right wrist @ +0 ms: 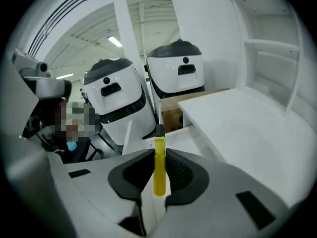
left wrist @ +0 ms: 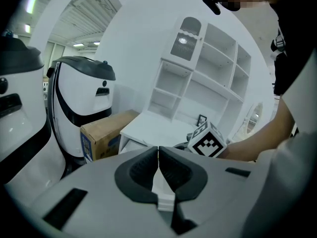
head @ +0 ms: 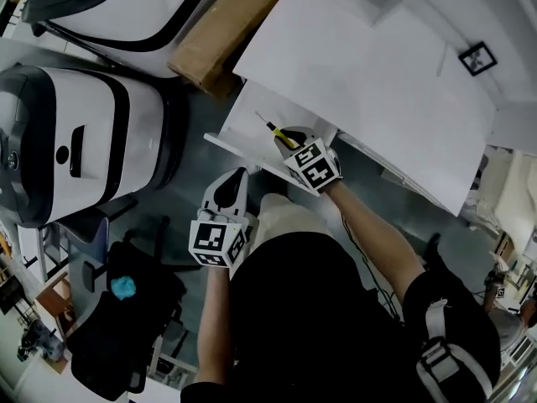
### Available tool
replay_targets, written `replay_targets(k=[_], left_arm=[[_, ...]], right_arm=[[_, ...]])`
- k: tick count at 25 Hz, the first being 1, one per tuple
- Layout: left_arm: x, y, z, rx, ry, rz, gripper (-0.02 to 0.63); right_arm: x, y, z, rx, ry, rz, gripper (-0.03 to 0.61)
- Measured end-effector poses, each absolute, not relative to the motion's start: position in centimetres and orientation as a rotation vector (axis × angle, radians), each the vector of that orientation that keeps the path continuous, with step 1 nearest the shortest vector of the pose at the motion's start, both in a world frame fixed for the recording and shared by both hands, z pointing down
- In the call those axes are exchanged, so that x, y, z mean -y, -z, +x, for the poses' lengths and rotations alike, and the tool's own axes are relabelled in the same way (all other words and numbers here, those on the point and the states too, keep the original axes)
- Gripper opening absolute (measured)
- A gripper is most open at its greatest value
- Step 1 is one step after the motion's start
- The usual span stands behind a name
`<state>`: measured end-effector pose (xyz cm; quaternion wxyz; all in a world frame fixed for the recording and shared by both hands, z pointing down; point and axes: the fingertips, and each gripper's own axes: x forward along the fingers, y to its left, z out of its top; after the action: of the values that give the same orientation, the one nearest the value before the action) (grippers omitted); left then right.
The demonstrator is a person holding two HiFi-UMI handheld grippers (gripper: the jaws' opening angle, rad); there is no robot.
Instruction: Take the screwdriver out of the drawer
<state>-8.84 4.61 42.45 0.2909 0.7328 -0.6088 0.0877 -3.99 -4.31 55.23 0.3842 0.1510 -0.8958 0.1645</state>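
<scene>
My right gripper (head: 288,138) is shut on the yellow-handled screwdriver (head: 279,134), holding it above the open white drawer (head: 243,124). In the right gripper view the screwdriver (right wrist: 159,166) stands upright between the dark pads, its black collar and shaft pointing away from me. My left gripper (head: 232,183) hangs just in front of the drawer's front edge, jaws shut with nothing between them. In the left gripper view the closed jaws (left wrist: 158,158) point toward the white desk (left wrist: 148,128) and the right gripper's marker cube (left wrist: 208,141).
A white desk top (head: 377,82) spans the upper right, with a cardboard box (head: 222,28) to its left. Two white-and-black robot machines (head: 80,137) stand at the left. A black chair with a blue item (head: 124,288) is at the lower left. White shelving (left wrist: 208,68) rises behind the desk.
</scene>
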Motion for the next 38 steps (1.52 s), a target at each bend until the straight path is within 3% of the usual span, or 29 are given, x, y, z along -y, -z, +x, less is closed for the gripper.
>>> replay_targets(k=[19, 38], left_arm=[[-2.3, -34.8, -4.9, 1.588, -0.118, 2.198, 0.025], [-1.6, -31.7, -6.4, 1.661, -0.07, 2.2, 0.025]], right_arm=[[2.2, -34.1, 0.3, 2.732, -0.451, 0.591, 0.084], [2.0, -31.1, 0.8, 2.796, -0.395, 0.571, 0.083]])
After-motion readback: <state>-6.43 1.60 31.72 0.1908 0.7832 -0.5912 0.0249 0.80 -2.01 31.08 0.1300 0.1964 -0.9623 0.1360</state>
